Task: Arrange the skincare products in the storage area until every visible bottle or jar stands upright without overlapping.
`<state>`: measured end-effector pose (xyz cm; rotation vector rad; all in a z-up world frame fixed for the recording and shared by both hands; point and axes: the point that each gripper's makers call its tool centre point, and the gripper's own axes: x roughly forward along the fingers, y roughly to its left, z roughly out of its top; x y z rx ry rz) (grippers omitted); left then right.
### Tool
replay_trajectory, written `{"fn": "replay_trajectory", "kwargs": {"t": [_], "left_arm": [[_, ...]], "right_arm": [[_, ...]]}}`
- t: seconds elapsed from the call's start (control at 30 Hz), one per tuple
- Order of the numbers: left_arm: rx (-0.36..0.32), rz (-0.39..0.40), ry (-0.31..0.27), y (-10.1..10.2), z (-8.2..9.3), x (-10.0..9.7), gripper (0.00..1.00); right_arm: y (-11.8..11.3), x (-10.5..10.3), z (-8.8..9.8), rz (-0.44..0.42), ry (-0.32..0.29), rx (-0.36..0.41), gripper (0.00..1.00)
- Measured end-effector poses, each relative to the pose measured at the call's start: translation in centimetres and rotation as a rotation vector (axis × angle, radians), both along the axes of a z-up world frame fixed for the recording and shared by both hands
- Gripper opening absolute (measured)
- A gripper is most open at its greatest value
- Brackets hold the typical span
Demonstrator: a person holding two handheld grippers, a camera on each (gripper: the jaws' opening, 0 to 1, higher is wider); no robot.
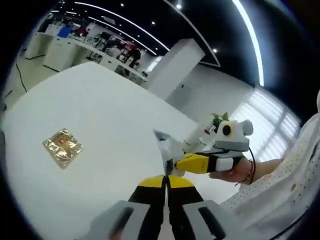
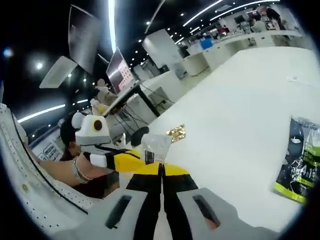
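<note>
Here both grippers' jaws pinch clear sachet (image 2: 156, 146) between tips; gold packet (image 1: 63, 146) well apart

Both grippers same build: black jaws, yellow band behind them, grey body with dark slots. Left gripper (image 1: 165, 181), right gripper (image 2: 161, 172). White top housing on each. Person's sleeve (image 1: 285, 185) white with small dark dots, buttons on it. Wrist band (image 2: 77, 170) looks like a metal bracelet, blurry
</note>
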<state>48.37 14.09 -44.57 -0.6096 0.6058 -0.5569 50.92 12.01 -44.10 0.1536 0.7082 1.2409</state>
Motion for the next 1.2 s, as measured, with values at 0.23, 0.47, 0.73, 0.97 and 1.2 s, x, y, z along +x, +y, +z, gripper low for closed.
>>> {"fn": "replay_trajectory", "kwargs": {"t": [0.23,0.47,0.73,0.97,1.2], "left_arm": [[0.040,-0.010,0.015,-0.9,-0.3,0.9,0.00],[0.041,-0.039,0.051,-2.9,-0.9,2.1,0.00],[0.052,-0.057,0.064,-3.9,-1.2,2.8,0.00],[0.090,-0.048,0.100,-3.4,-2.2,3.8,0.00],[0.185,-0.023,0.085,-2.6,-1.6,5.1,0.00]], "right_arm": [[-1.0,0.8,-0.3,-0.024,-0.140,-0.091,0.00],[-3.1,2.0,-1.0,-0.068,-0.194,-0.167,0.00],[-4.5,2.6,-1.1,-0.121,-0.156,-0.150,0.00],[-4.3,2.8,-2.3,-0.116,-0.148,-0.171,0.00],[-3.6,3.8,-2.3,-0.139,-0.121,-0.161,0.00]]}}
